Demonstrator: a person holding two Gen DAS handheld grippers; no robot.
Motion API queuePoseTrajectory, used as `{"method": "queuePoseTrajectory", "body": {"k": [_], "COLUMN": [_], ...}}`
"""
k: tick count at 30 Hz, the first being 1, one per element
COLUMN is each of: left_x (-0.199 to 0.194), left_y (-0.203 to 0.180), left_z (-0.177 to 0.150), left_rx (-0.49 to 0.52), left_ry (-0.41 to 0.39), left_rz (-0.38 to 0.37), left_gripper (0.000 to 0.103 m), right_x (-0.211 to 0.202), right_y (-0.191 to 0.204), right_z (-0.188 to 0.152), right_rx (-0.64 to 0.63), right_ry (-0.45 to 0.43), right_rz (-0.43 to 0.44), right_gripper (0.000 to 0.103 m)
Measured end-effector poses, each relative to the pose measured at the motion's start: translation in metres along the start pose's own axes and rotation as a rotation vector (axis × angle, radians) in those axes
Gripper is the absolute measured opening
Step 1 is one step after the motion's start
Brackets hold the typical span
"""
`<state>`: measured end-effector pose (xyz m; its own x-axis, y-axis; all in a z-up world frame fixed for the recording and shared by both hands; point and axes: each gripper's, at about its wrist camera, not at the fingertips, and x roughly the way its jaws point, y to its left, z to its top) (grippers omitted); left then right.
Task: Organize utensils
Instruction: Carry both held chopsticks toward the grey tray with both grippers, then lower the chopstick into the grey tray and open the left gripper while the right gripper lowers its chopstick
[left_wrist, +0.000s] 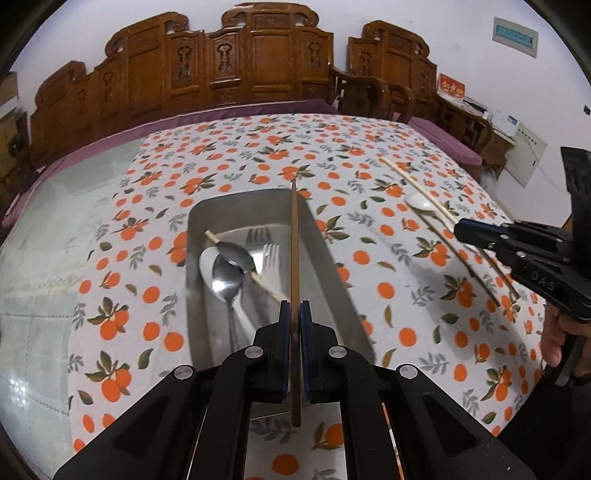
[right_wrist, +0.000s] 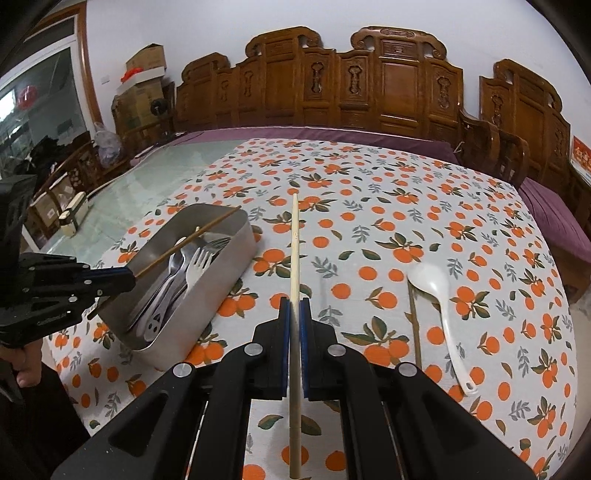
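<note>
Fingers of the left gripper (left_wrist: 294, 314) are clamped on a dark brown chopstick (left_wrist: 294, 236) held over the metal tray (left_wrist: 325, 251), which sits on the orange-print desk (right_wrist: 388, 192) with spoons (left_wrist: 225, 273) and forks (left_wrist: 264, 247) inside. The right gripper (right_wrist: 294, 310) pinches a pale chopstick (right_wrist: 294, 243) above the cloth. Beside it lie a white spoon (right_wrist: 439, 295) and another chopstick (right_wrist: 414, 317).

The right gripper (right_wrist: 294, 312) pinches a pale chopstick (right_wrist: 294, 258) between its blue-padded fingers (right_wrist: 283, 314). At left, the left gripper (right_wrist: 131, 276) holds a dark chopstick (right_wrist: 184, 242) over a metal tray (right_wrist: 218, 273) of forks and spoons. A white spoon (right_wrist: 439, 295) and another dark chopstick (right_wrist: 414, 321) lie on the orange-patterned bench (right_wrist: 369, 221).
</note>
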<state>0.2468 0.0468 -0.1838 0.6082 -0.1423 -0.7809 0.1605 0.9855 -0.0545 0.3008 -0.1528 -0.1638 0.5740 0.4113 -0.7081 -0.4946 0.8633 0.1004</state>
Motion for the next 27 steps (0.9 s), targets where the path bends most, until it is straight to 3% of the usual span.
{"method": "queuePoseTrajectory", "body": {"k": [6, 19, 23, 27], "left_x": [0.015, 0.03, 0.02, 0.008], "left_y": [0.009, 0.019, 0.023, 0.032], "left_z": [-0.005, -0.003, 0.001, 0.006], "left_rx": [-0.005, -0.044, -0.056, -0.073], "left_ry": [0.049, 0.063, 0.031, -0.007], "left_rz": [0.028, 0.028, 0.025, 0.031], "left_gripper": [0.004, 0.005, 0.022, 0.026], "right_x": [0.0, -0.001, 0.0, 0.002], "right_y": [0.007, 0.031, 0.041, 0.052], "right_z": [0.0, 0.001, 0.001, 0.003], "right_rx": [-0.014, -0.046, -0.05, -0.041], "right_ry": [-0.002, -0.002, 0.002, 0.004], "right_rz": [0.014, 0.051, 0.066, 0.094], "right_gripper": [0.006, 0.006, 0.006, 0.006]}}
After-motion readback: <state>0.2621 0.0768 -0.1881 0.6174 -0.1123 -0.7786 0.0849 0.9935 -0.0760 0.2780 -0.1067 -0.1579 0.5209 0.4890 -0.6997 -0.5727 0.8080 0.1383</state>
